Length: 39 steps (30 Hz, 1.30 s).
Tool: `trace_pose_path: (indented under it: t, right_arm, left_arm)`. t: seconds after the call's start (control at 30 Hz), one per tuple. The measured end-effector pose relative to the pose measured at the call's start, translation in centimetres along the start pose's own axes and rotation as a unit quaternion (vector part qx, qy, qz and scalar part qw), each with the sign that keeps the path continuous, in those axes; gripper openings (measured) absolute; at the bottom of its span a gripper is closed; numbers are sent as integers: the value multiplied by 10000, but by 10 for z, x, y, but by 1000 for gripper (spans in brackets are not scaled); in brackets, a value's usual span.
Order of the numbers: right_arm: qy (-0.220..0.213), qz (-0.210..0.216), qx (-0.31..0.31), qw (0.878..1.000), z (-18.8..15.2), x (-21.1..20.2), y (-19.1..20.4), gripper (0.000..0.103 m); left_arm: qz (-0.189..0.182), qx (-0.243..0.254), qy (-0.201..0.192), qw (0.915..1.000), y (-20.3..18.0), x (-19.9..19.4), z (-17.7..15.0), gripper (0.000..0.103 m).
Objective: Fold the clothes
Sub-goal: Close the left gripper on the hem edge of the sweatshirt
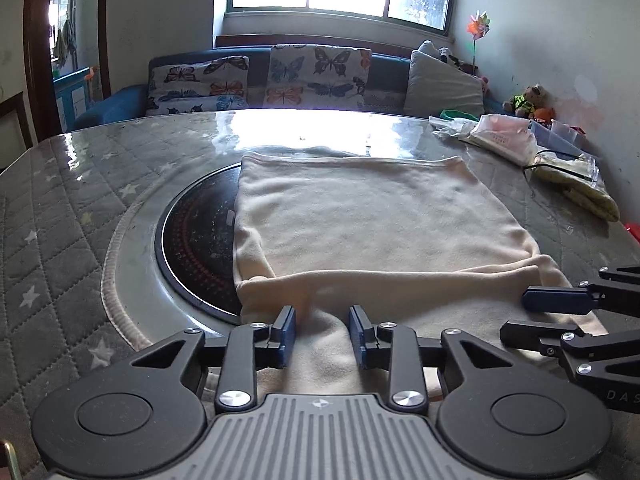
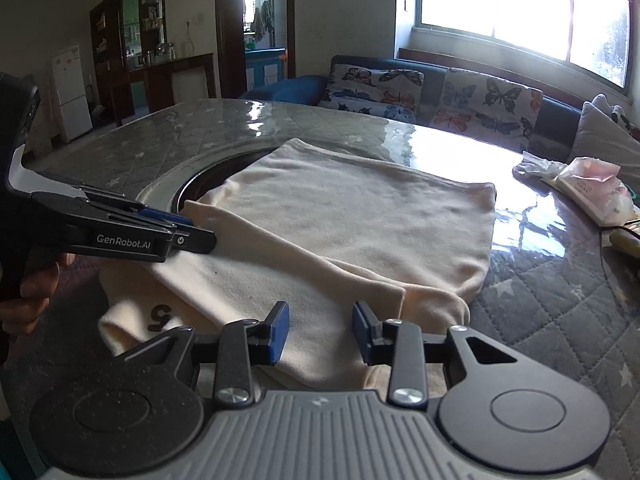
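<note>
Two grippers worked the near edge of a cream garment point(image 1: 372, 216) lying on the bench point(image 1: 72, 208). Left gripper point(image 1: 322, 334) pinched a bunched fold; right gripper point(image 2: 320, 330) clamped the hem.

Black left hand-held gripper point(image 1: 322, 334), blue pads, silver screws, ribbed grey body, white GenRobot.AI lettering

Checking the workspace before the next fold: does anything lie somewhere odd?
Yes. The cream garment lies partly over the round black cooktop set into the table, its left edge covering the plate. Nothing looks spilled or torn.
</note>
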State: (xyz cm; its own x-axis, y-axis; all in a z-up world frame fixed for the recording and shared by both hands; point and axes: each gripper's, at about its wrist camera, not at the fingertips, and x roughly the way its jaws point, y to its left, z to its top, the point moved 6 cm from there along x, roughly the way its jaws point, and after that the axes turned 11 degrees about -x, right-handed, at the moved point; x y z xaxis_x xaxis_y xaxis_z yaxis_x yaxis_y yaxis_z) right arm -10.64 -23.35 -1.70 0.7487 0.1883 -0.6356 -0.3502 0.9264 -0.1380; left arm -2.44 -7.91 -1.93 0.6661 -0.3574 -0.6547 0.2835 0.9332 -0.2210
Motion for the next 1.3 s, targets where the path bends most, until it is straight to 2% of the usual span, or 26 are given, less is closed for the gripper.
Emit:
trace_pose_path:
  t: [0.13,0.27,0.37,0.53,0.63,0.77,0.9,1.3]
  right_arm:
    - [-72,57,-163,9998,1,-10,8,39]
    - [63,48,-201,9998,-9,-6,11,39]
    - [1,51,-145,9999,-6,-14,11,40]
    - [-26,12,-300,9995,-6,-27,14,46]
    - [9,-5,-376,9993,-10,-34,16,54]
    - [58,13,-496,9988,-15,-42,19,54]
    - [91,26,-636,9979,-19,-49,22,55]
    - [195,82,-983,9949,-31,-61,31,60]
  left_arm:
    - [-57,107,-129,9998,-5,-17,1,42]
    - [-98,214,-117,9997,-7,-28,-6,43]
    - [-159,294,-106,9994,-8,-37,-12,44]
    - [-300,517,-135,9981,-12,-53,-21,51]
    - [-415,710,-97,9966,-19,-60,-29,55]
    - [-534,986,-97,9936,-28,-68,-36,58]
    - [-702,1273,-111,9893,-36,-77,-41,65]
    - [-844,1905,17,9780,-51,-76,-60,66]
